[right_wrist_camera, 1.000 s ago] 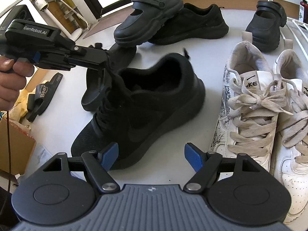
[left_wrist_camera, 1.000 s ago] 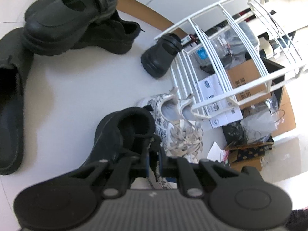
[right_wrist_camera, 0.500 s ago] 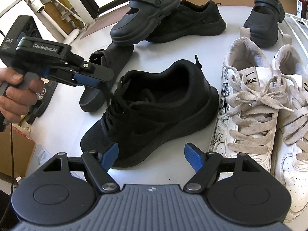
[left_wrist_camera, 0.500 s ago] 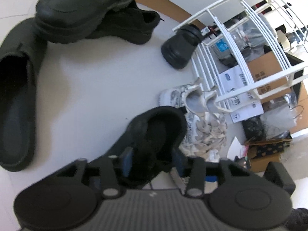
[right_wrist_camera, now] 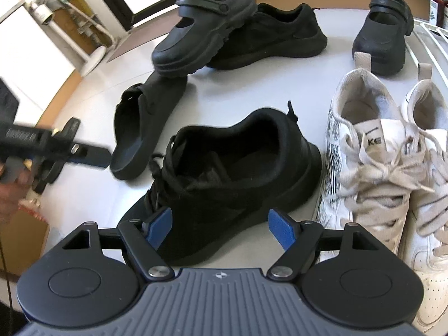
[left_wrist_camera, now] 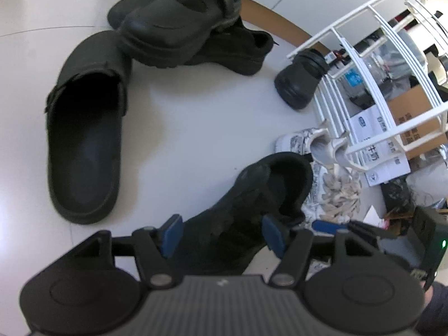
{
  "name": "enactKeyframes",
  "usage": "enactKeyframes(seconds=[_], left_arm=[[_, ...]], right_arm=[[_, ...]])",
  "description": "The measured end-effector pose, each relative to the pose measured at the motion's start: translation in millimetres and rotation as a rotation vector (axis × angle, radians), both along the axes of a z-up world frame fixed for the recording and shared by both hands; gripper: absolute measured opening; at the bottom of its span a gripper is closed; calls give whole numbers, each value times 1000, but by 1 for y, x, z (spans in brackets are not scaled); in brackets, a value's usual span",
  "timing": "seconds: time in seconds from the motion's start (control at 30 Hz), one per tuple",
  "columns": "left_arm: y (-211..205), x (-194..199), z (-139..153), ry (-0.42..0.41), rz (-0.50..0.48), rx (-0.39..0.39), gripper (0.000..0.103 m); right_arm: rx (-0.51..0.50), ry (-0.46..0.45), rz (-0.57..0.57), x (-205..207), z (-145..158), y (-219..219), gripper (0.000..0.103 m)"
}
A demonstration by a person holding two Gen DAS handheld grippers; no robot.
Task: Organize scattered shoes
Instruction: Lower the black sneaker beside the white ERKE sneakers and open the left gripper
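Left tongs (left_wrist_camera: 221, 236) were opening, pads clear of the black sneaker (right_wrist_camera: 232, 184); right tongs (right_wrist_camera: 219, 231) stood apart. Best withdraw the left without snagging the laces.

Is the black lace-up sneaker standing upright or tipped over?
Upright: the black sneaker rests on its sole on the table, opening facing up.

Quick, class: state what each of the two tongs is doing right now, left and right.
Left tongs: opening, pads clear of the black sneaker between them, holding nothing.
Right tongs: open, empty, hovering at the same sneaker.
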State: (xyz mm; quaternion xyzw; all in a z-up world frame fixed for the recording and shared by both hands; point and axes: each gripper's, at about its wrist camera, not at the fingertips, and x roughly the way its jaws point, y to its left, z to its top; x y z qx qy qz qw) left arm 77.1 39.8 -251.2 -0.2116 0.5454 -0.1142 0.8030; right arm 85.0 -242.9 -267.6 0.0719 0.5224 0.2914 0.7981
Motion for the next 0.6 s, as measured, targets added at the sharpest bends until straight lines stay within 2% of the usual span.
enactKeyframes(seconds=[0.3,0.47,0.6], left_arm=[[10,-12,-1,-28,64,8,68],[11,-4,3,-44,62,23,68],[6,0,3,-38,43,19,70]], right_arm=[[55,142,-121,9,-16,11,80],[42,129,-173,11,-21,15,80],[57,156,-191,15,-26,10,72]])
